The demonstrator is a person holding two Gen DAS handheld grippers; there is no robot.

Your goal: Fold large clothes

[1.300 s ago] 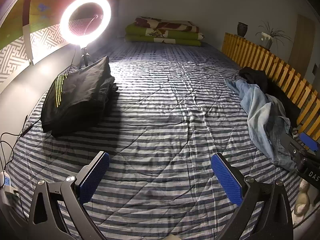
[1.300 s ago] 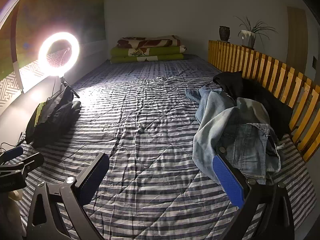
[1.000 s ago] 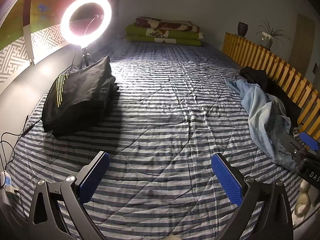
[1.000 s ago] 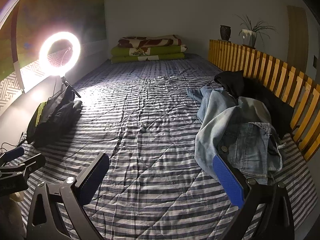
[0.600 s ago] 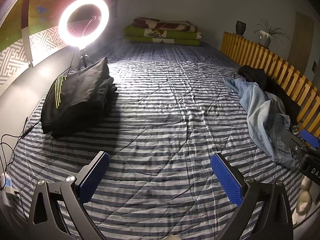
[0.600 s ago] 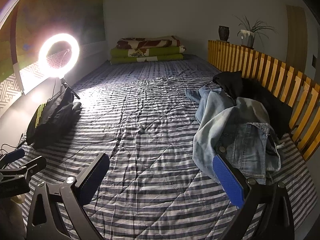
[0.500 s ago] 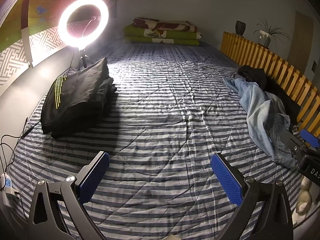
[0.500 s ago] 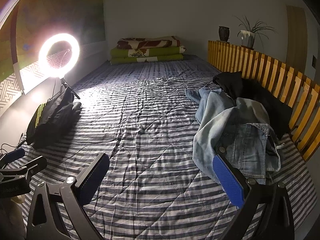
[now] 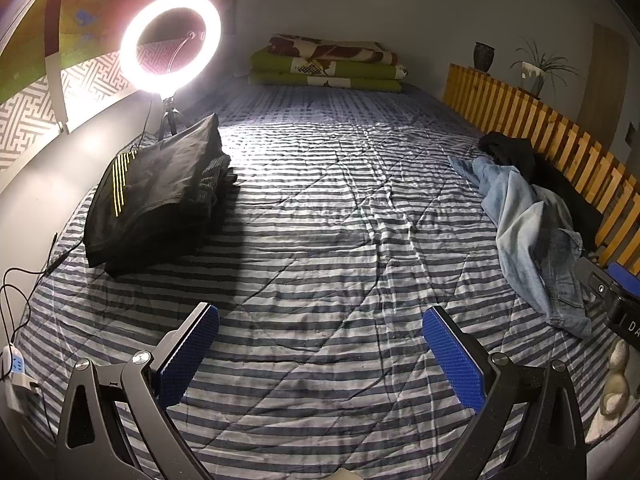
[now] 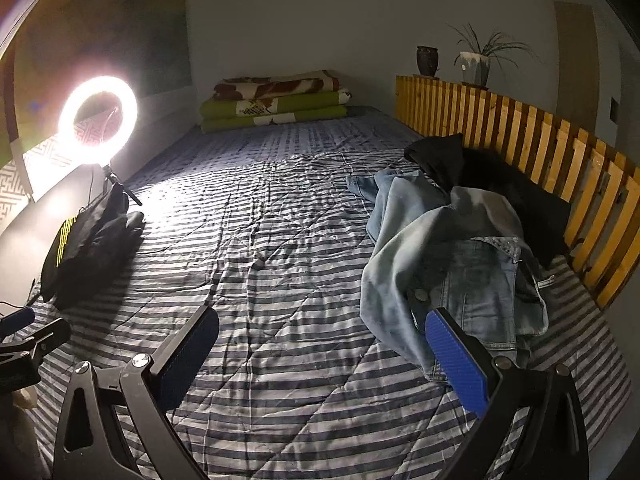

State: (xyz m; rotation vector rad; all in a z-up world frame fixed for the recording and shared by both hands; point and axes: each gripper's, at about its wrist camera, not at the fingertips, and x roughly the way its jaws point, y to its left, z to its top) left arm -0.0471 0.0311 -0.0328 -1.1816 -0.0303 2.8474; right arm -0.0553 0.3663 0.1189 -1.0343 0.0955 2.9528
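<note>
- We hold left hand-held gripper (image 9: 320, 344) spread, empty, over striped bed (image 9: 320, 208).
- Right hand-held gripper (image 10: 322, 344) spread, empty, beside crumpled denim jacket (image 10: 448, 256).
- Folded black stack (image 9: 156, 192) far left.

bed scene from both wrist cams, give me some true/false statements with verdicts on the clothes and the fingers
1. The denim garment lies crumpled near the wooden slat rail. True.
2. The right gripper is shut on the denim. False: its fingers stand wide apart, holding nothing.
3. A stack of dark folded clothes sits near the ring light. True.
4. The left gripper holds a black shirt. False: it is open over the bare striped bedding.
5. The folded blankets lie at the near end of the bed. False: at the far end, by the wall.
</note>
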